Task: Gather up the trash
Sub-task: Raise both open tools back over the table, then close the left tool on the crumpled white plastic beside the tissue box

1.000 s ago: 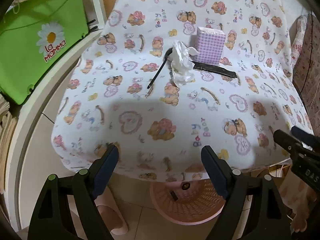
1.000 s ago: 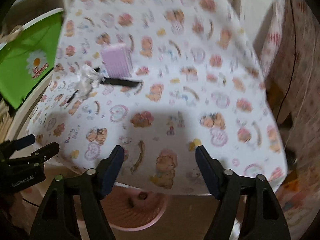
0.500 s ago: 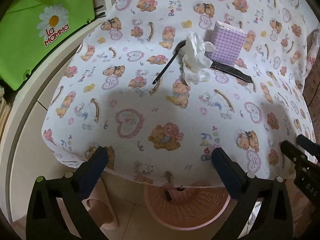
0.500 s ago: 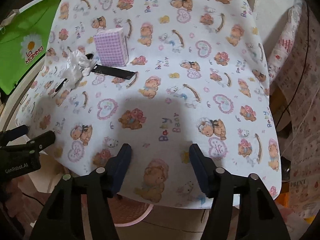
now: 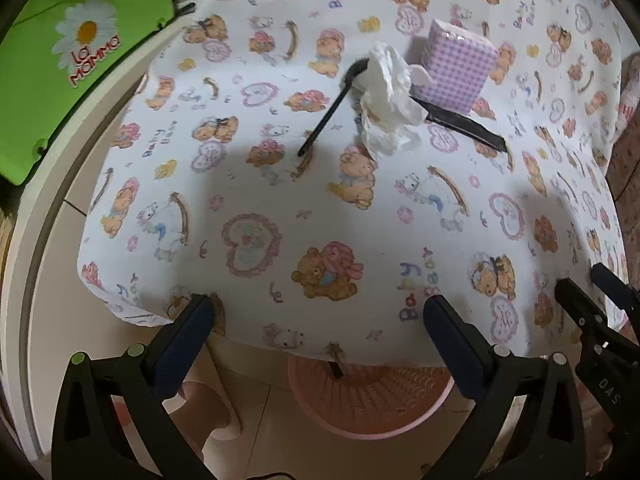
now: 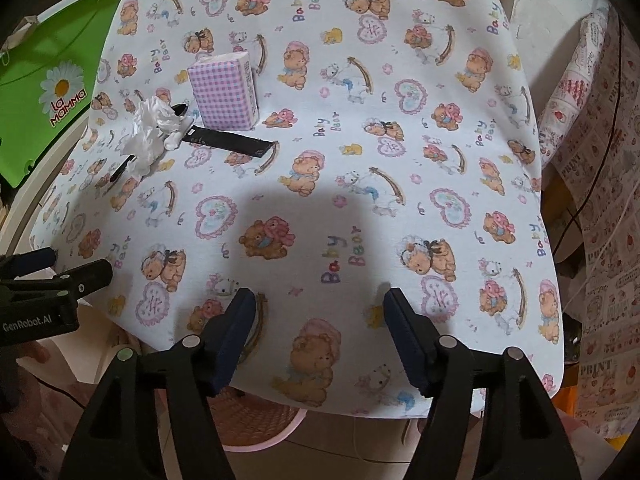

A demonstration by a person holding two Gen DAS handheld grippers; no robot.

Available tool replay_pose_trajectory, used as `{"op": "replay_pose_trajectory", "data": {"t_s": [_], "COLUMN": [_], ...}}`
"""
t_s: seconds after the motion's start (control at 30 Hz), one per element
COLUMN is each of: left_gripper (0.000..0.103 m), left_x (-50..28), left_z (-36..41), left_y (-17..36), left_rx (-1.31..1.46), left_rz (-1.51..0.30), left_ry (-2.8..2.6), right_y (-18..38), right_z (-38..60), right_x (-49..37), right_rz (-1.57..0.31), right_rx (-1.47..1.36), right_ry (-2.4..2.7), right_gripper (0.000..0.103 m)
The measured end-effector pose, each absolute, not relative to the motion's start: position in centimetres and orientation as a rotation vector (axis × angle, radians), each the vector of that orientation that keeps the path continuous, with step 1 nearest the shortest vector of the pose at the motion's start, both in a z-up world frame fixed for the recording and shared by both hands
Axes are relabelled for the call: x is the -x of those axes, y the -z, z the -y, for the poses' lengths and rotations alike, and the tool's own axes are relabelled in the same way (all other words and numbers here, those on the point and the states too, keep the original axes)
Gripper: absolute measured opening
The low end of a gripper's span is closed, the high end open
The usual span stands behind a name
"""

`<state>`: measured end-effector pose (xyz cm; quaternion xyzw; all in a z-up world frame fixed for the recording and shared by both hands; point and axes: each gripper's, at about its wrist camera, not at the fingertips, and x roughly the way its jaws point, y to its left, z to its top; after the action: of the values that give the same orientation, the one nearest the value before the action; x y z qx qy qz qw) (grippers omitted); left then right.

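A crumpled white tissue (image 5: 390,100) lies on the bear-print tablecloth (image 5: 280,200), over a black plastic spoon (image 5: 326,116) and beside a flat black wrapper strip (image 5: 464,124). A purple checked tissue pack (image 5: 458,66) stands just behind them. The same tissue (image 6: 150,136), strip (image 6: 228,142) and pack (image 6: 224,90) show at the upper left of the right wrist view. My left gripper (image 5: 318,322) is open and empty at the table's near edge. My right gripper (image 6: 318,316) is open and empty over the near edge, to the right of the left one.
A pink woven basket (image 5: 372,396) stands on the floor under the table's near edge; it also shows in the right wrist view (image 6: 256,420). A green "La Momma" bag (image 5: 72,52) sits at the left. Patterned fabric (image 6: 600,200) hangs at the right.
Both grippers have moved forward toward the table, so the tissue, spoon and pack look closer. Both stay open and empty.
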<state>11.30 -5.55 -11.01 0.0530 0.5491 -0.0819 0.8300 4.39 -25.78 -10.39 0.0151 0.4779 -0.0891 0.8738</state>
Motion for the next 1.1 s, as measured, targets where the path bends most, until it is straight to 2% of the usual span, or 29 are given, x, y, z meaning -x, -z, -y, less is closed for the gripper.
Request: {"op": "replay_pose_trajectory", "data": {"t_s": [0.27,0.33,0.4,0.43,0.47,0.53,0.63,0.83,1.03,1.1], "left_gripper": [0.101,0.085,0.040,0.027,0.009,0.008,0.008,0.008,0.010,0.018], "left_x": [-10.8,-10.4,-10.1,-10.0,-10.0,-9.9,-9.4,-11.7,-13.5,-14.0], "left_z": [6.0,6.2,6.5,6.7,6.8,6.7,7.2,7.9,9.3,9.3], "left_y": [11.1,10.7,10.0,9.7,9.5,8.8,6.6,2.7,3.5,4.1], "left_rx": [-0.120,-0.108,-0.102,-0.093,-0.072,-0.027,-0.118,-0.176,-0.171,-0.153], "left_rz": [-1.124,-1.097,-1.059,-1.055,-1.059,-1.044,-0.963,-0.922,-0.926,-0.897], "left_ry": [0.190,0.170,0.191,0.217,0.252,0.304,0.286,0.344,0.409,0.398], "right_y": [10.5,10.5,10.5,10.4,10.4,10.1,8.8,3.8,2.5,3.4], "right_z": [25.7,25.7,25.7,25.7,25.8,26.2,26.9,27.3,28.5,29.1], "right_x": [-4.5,-4.5,-4.4,-4.5,-4.5,-4.5,-4.4,-6.0,-8.1,-8.3], "right_rz": [-0.998,-0.998,-1.000,-1.001,-1.002,-1.001,-0.971,-0.862,-0.826,-0.825], "right_rx": [-0.031,-0.032,-0.035,-0.036,-0.045,-0.082,-0.122,-0.029,-0.033,-0.050], "right_ry": [0.187,0.188,0.190,0.191,0.193,0.189,0.178,0.156,0.144,0.153], "right_gripper": [0.070,0.070,0.070,0.070,0.070,0.070,0.070,0.070,0.070,0.070]}}
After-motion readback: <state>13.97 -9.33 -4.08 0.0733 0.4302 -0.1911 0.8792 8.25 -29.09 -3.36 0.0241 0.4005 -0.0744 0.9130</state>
